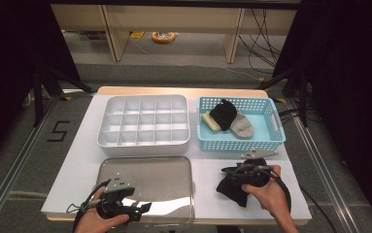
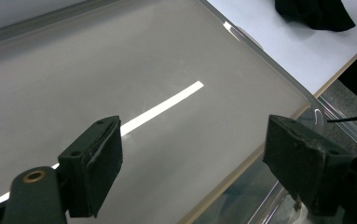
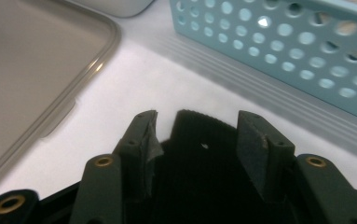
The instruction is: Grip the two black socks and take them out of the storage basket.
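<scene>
A black sock [image 1: 233, 190] lies bunched on the white table [image 1: 208, 194] just right of a shiny metal tray [image 1: 144, 174]. My right gripper [image 1: 232, 174] is shut on this sock; in the right gripper view the black sock [image 3: 199, 168] fills the gap between the jaws of the right gripper [image 3: 197, 126]. My left gripper [image 1: 143, 208] hovers over the tray's near edge, open. In the left gripper view the left gripper [image 2: 192, 158] has wide-apart jaws with nothing between them above the tray [image 2: 120, 60], and the sock [image 2: 313, 14] shows at top right.
A light blue perforated basket [image 1: 242, 143] at the back right holds a black sock [image 1: 222, 114], a grey one [image 1: 242, 126] and a yellowish one [image 1: 210, 121]. A white compartment organizer [image 1: 144, 121] stands behind the tray. The table's front edge is close to both hands.
</scene>
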### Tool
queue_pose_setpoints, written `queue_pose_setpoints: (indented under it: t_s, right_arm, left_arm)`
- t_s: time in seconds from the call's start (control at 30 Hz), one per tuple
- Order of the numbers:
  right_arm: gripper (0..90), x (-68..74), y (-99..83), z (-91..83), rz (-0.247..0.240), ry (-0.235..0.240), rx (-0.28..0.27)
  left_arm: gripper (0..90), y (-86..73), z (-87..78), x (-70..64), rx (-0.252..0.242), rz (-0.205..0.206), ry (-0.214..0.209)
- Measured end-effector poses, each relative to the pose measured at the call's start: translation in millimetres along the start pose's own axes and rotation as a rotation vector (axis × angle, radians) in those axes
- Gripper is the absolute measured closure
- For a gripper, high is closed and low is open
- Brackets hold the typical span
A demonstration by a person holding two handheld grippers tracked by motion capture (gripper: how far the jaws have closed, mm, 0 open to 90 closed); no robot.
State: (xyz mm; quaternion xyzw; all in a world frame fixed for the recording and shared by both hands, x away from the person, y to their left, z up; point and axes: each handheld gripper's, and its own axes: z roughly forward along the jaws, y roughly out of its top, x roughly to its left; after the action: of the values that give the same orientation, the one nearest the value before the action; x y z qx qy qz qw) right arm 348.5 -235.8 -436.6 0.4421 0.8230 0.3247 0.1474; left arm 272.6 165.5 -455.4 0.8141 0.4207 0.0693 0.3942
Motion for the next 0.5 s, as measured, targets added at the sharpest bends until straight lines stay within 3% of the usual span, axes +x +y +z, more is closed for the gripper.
queue_pose_setpoints:
  t_s: [0.03,0.1,0.17,0.27,0.37,0.5]
  right_arm:
    - [47.9,3.2,2.6,2.9,0.026,-0.012,0.017]
    - [46.8,4.0,8.0,11.5,-0.017,-0.016,0.039]
    - [46.9,8.6,13.5,18.0,-0.017,-0.024,0.054]
    - [48.5,12.2,19.0,31.2,-0.057,-0.058,0.107]
    - [60.4,10.5,21.1,37.5,-0.103,-0.107,0.147]
    - [77.8,3.9,18.5,37.0,-0.124,-0.099,0.164]
  left_arm:
    - [18.9,0.0,-0.1,-0.1,0.001,0.0,0.003]
    - [19.0,0.1,-0.1,-0.8,-0.003,-0.002,-0.007]
    - [18.9,-0.1,-0.4,-0.3,0.005,0.005,-0.01]
    - [18.9,-0.5,0.3,-0.8,-0.001,-0.003,-0.009]
    - [18.9,-0.8,-0.1,-1.1,0.003,0.002,-0.019]
    - [18.9,-0.5,0.2,-1.2,0.012,0.01,-0.022]
